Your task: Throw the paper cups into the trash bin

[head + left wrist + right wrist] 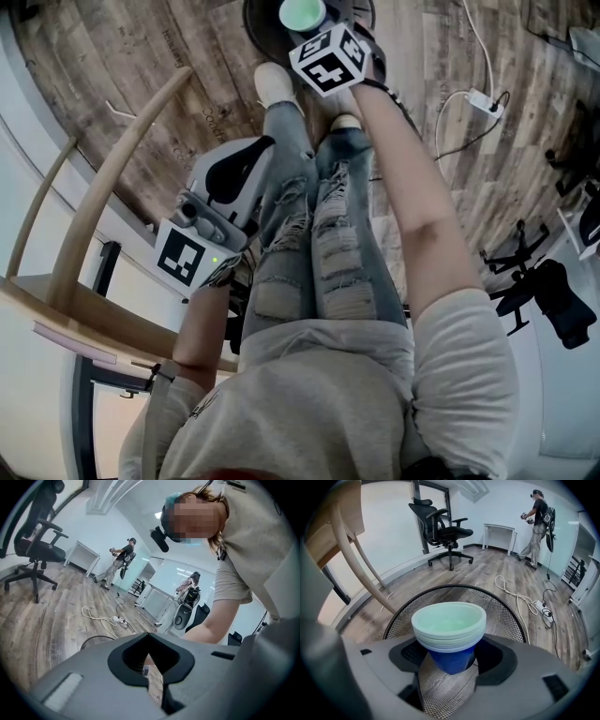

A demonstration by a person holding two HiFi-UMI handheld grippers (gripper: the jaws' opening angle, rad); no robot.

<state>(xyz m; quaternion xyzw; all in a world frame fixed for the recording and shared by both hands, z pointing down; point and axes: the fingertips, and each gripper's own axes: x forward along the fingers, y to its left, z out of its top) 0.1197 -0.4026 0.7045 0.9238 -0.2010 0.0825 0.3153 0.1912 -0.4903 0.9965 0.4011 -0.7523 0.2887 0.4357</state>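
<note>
A stack of blue paper cups with pale green insides stands upright between the jaws of my right gripper, which is shut on it. The stack hangs right over the round black mesh trash bin. In the head view the cups and the right gripper are at the top, above the bin's dark rim, at the end of an outstretched arm. My left gripper hangs beside the person's left thigh, away from the bin. Its jaws stand together with nothing held.
A wooden table with a curved leg stands at the left. A white cable and power strip lie on the wood floor to the right. A black office chair, a white desk and another person are farther off.
</note>
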